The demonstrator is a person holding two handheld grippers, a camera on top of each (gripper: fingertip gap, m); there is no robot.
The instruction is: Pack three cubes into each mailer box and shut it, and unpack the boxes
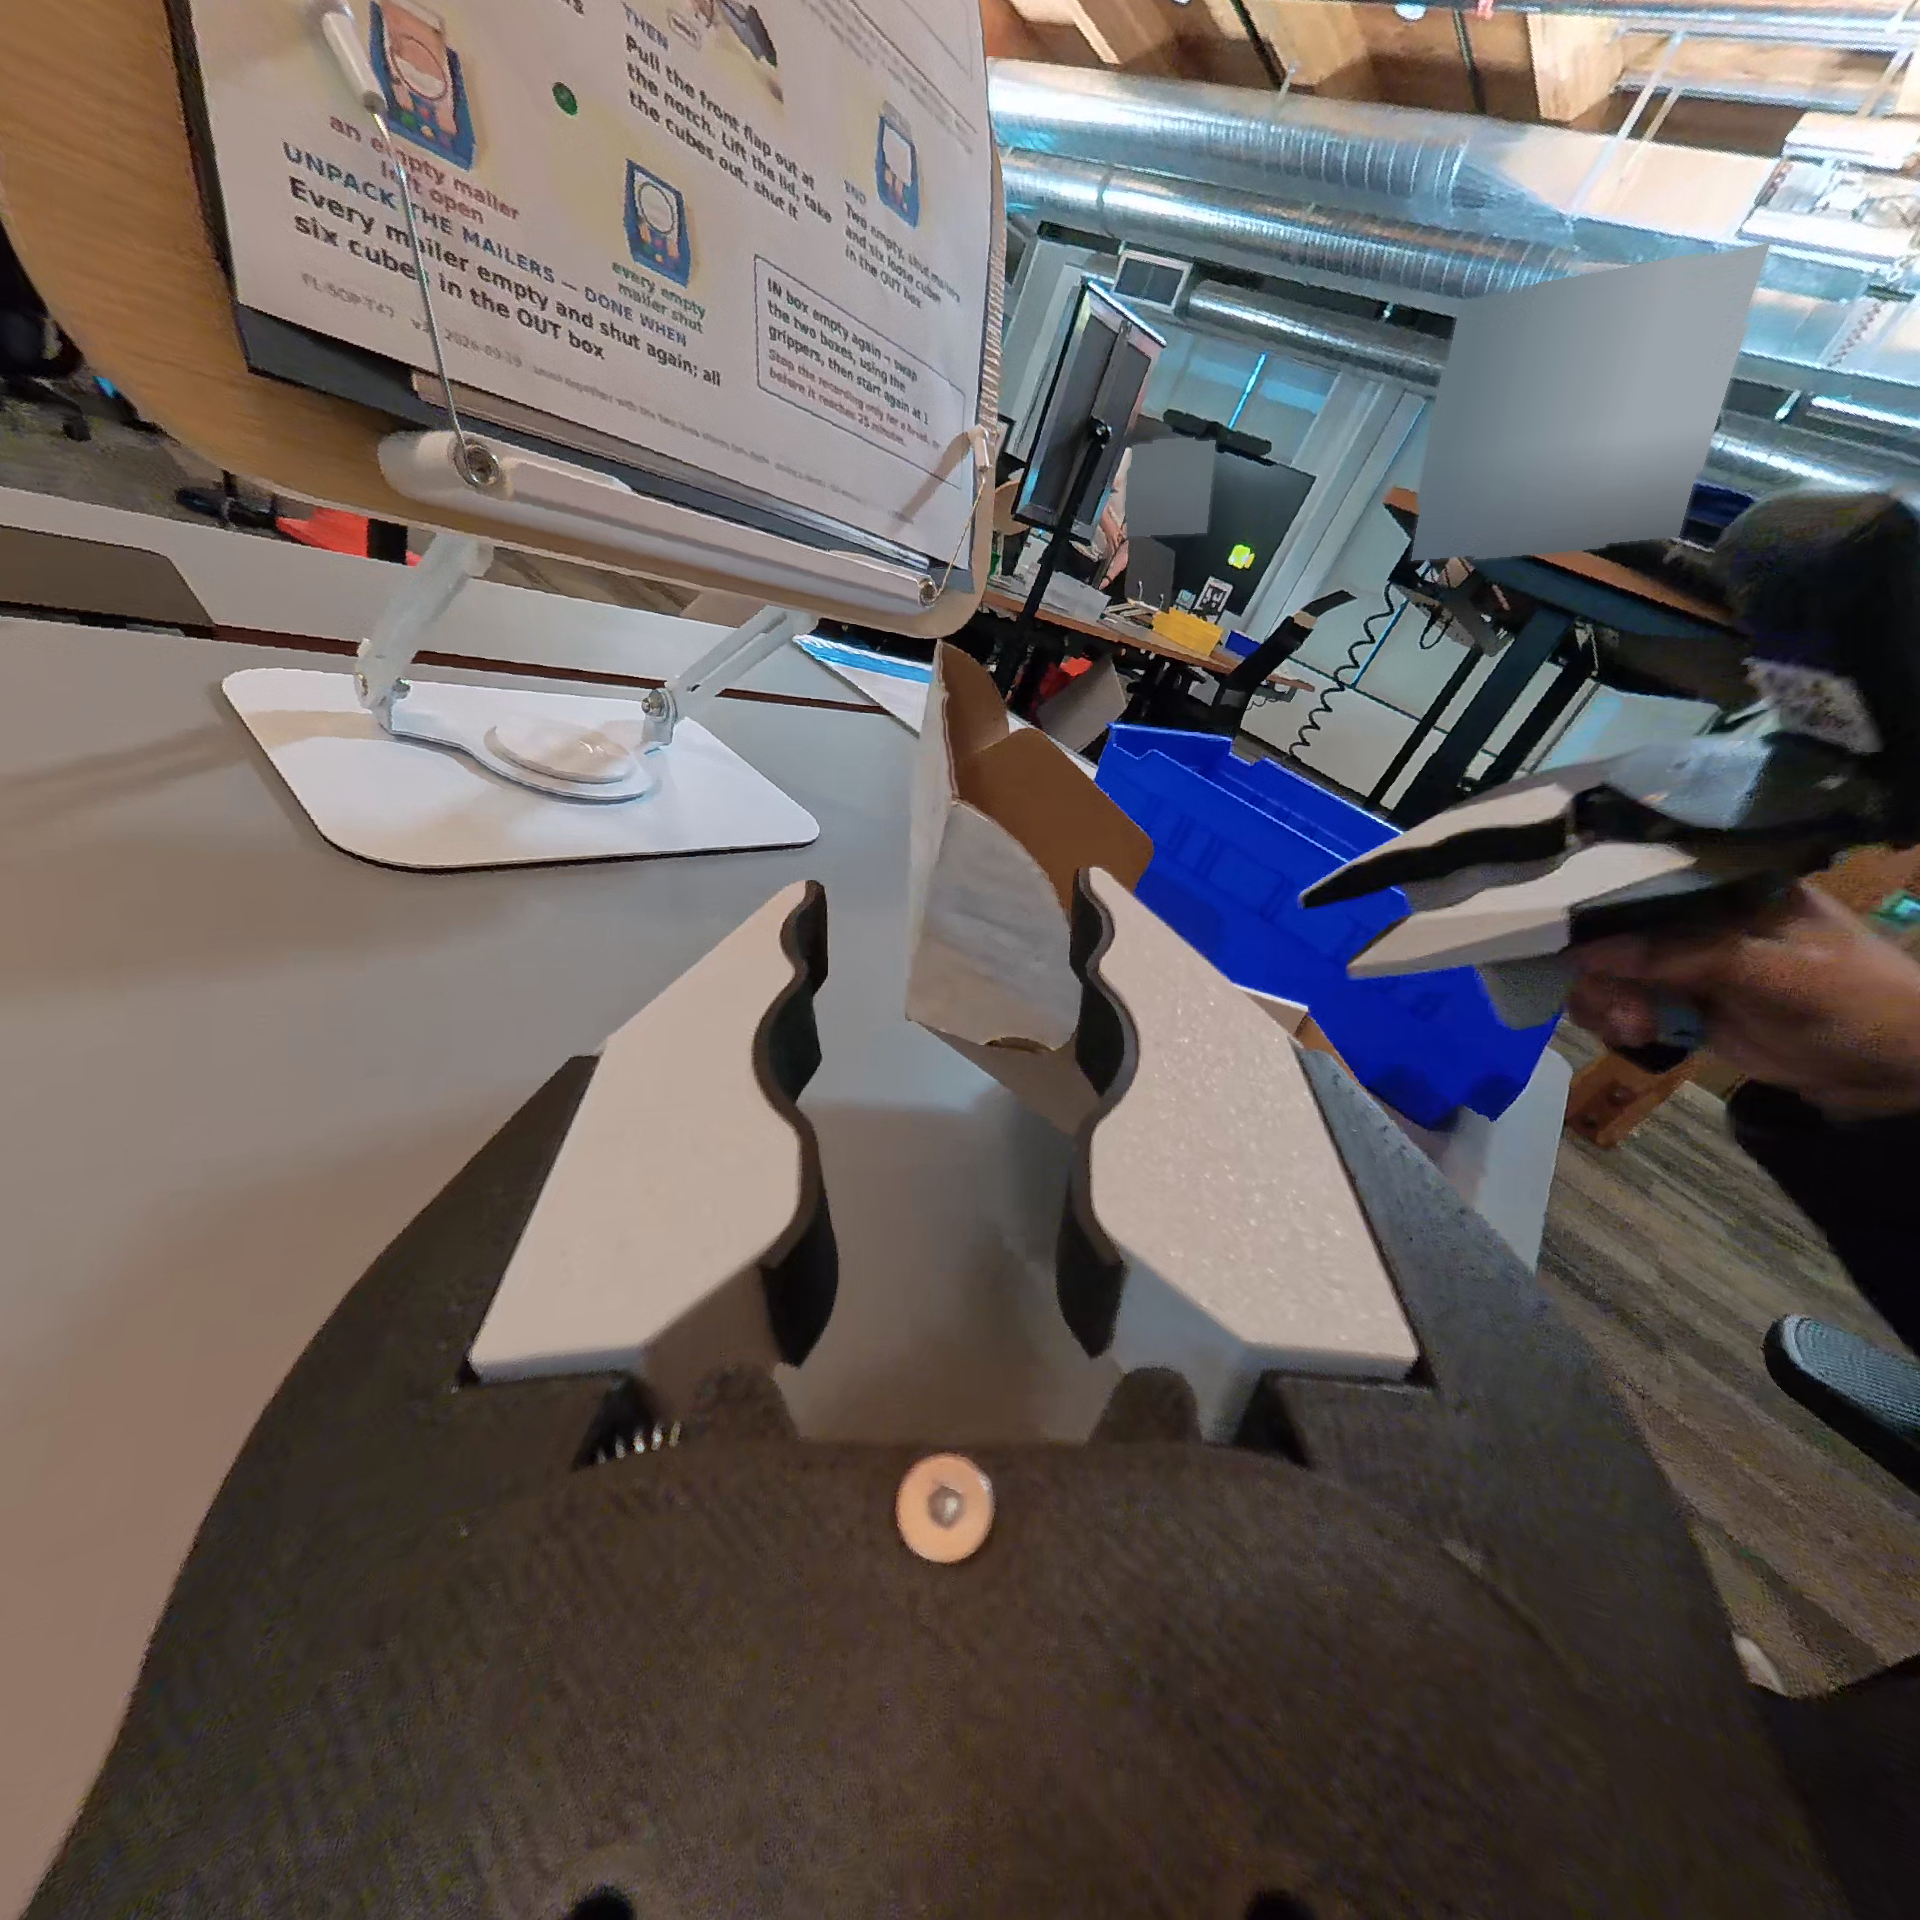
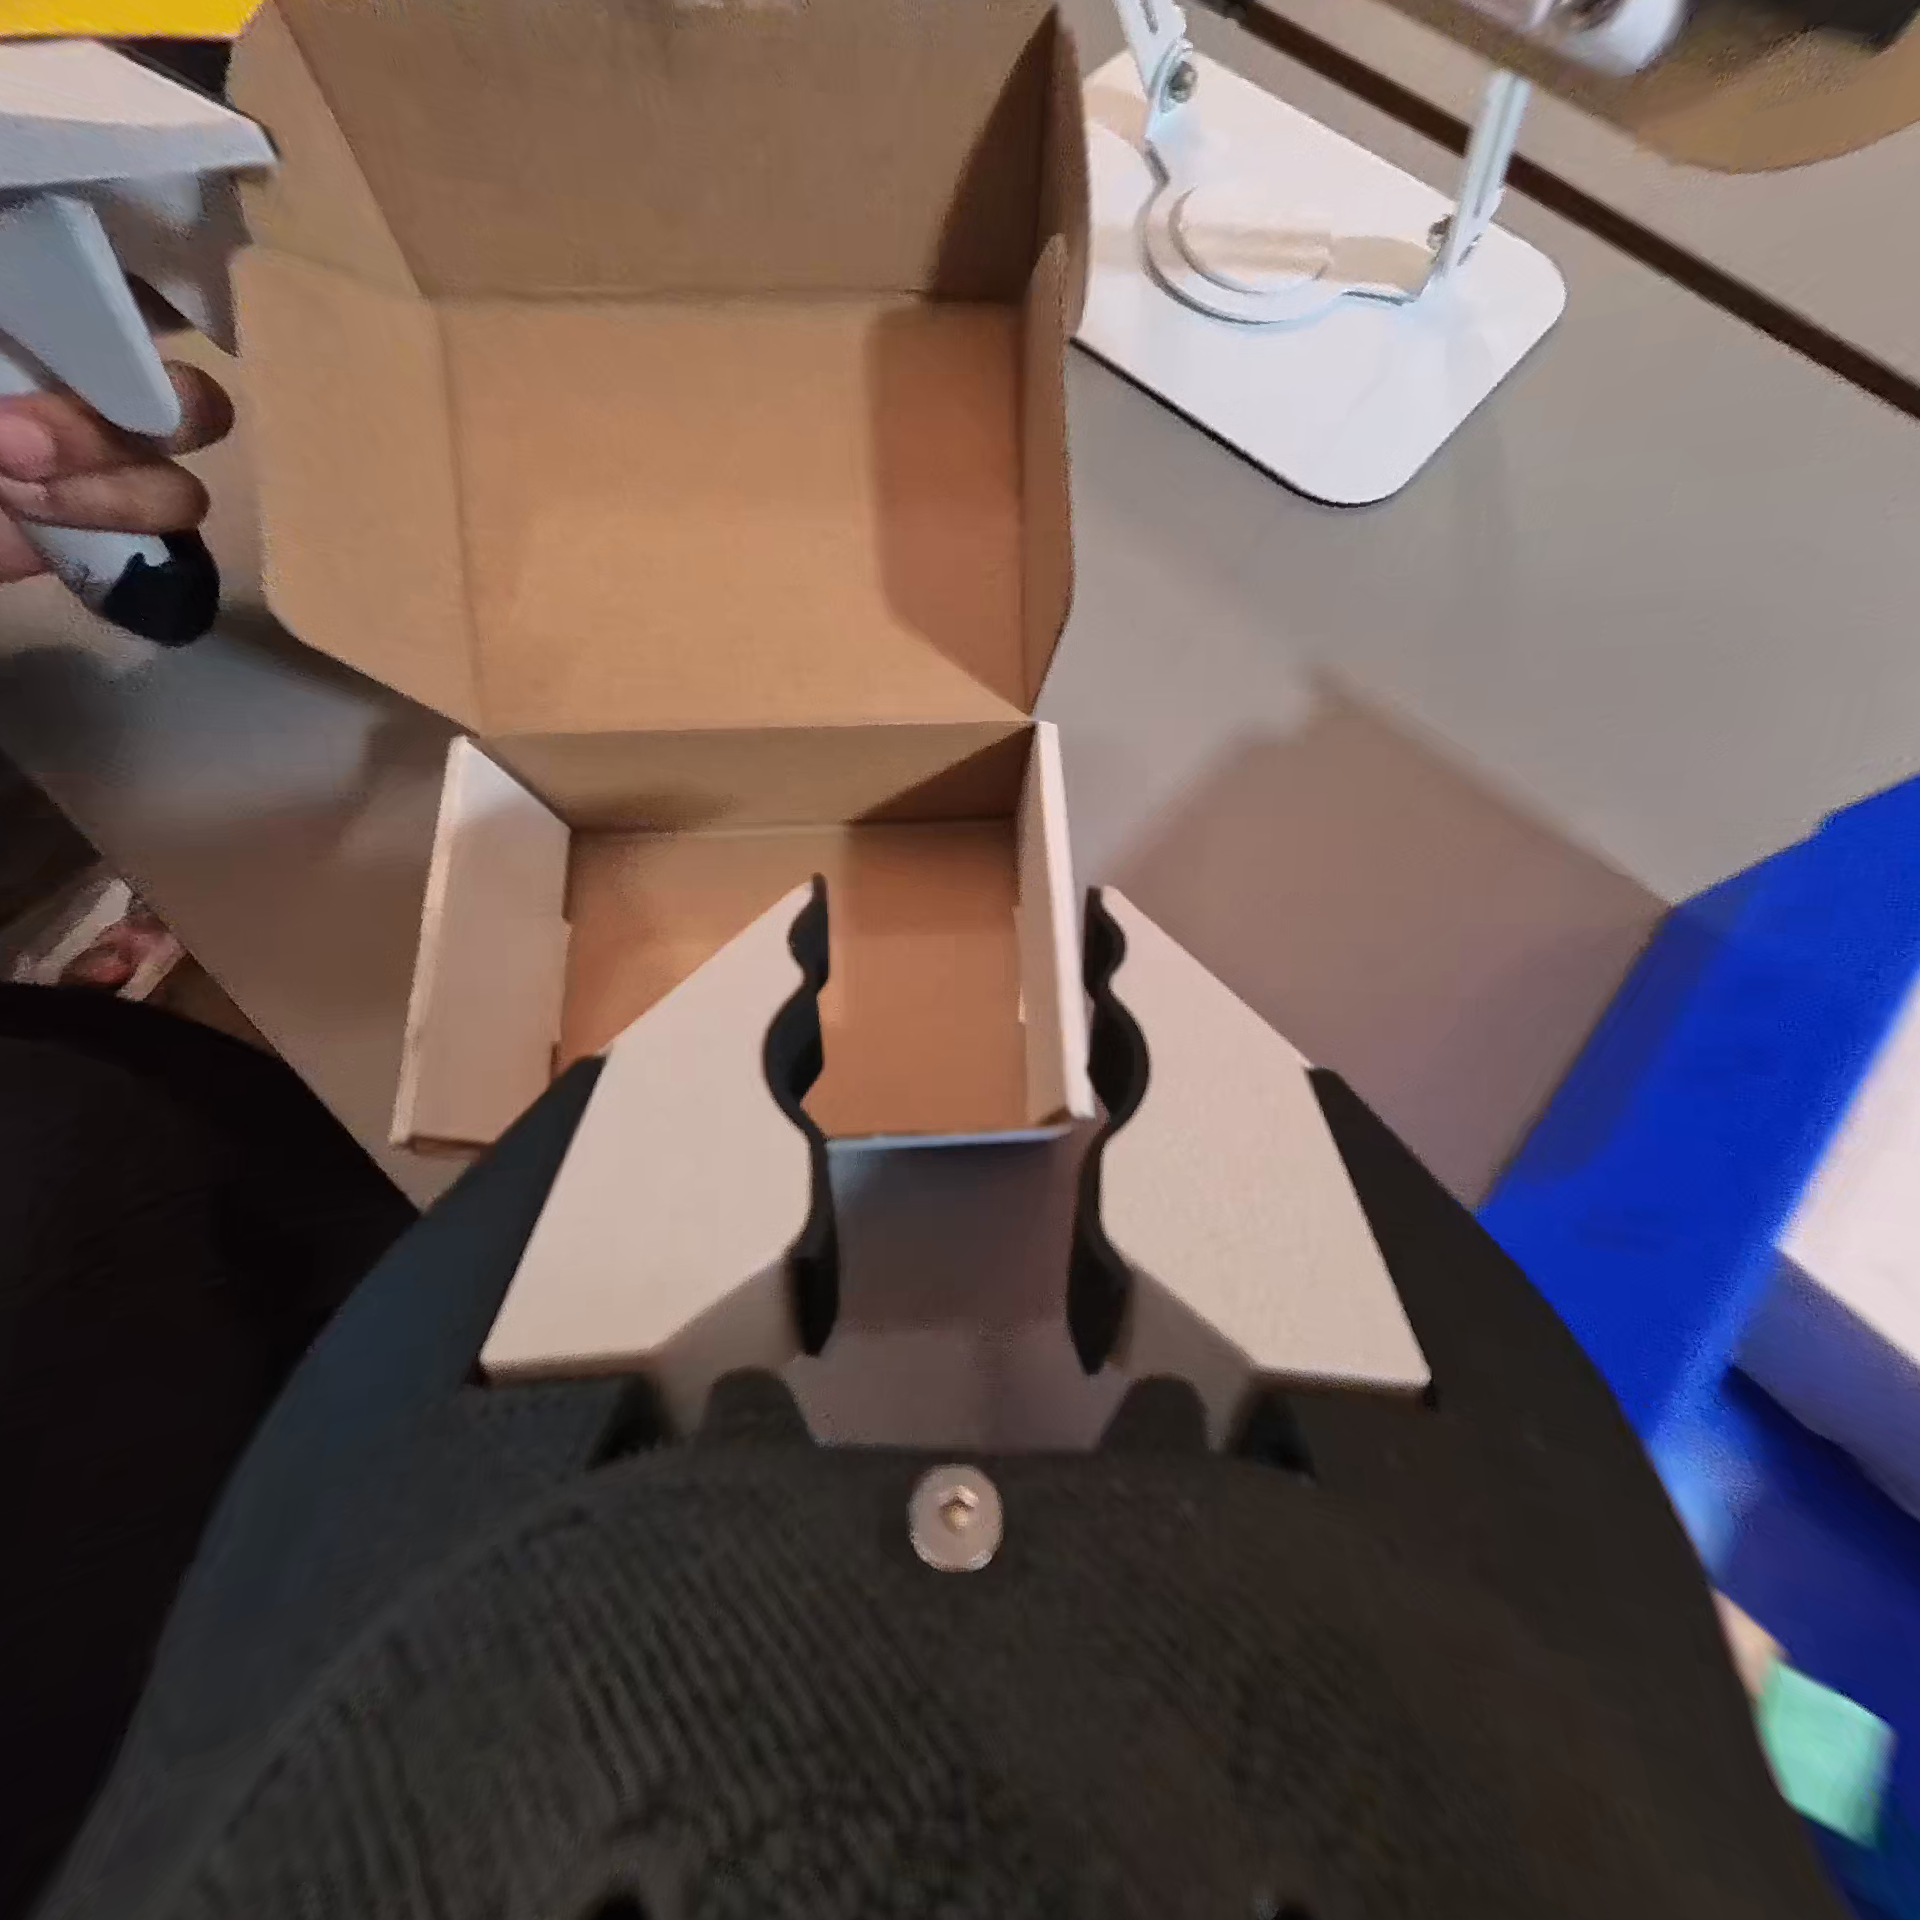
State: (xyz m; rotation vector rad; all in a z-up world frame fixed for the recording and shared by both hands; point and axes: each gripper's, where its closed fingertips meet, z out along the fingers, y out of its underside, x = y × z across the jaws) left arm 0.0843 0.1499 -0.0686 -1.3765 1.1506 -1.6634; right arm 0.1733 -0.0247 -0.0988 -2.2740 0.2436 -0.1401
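I have the mailer box [image 2: 727, 540] standing on the counter [image 2: 1351, 644] with its lid thrown back and its tray bare, no cubes in view, which I judge leaves it ready for loading or for closing. My right gripper [image 2: 951, 914] hovers just over the box's near right corner, jaws apart and holding nothing. My left gripper [image 1: 945, 914] sits left of the box, likewise parted and empty, and the blue bin [image 1: 1299, 894] lies just right of it.

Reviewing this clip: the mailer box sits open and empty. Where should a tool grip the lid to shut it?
Grip the mailer box lid's free top edge, coming from above. The lid stands upright, hinged at the back wall, so that edge swings forward and down. Both tools look open.
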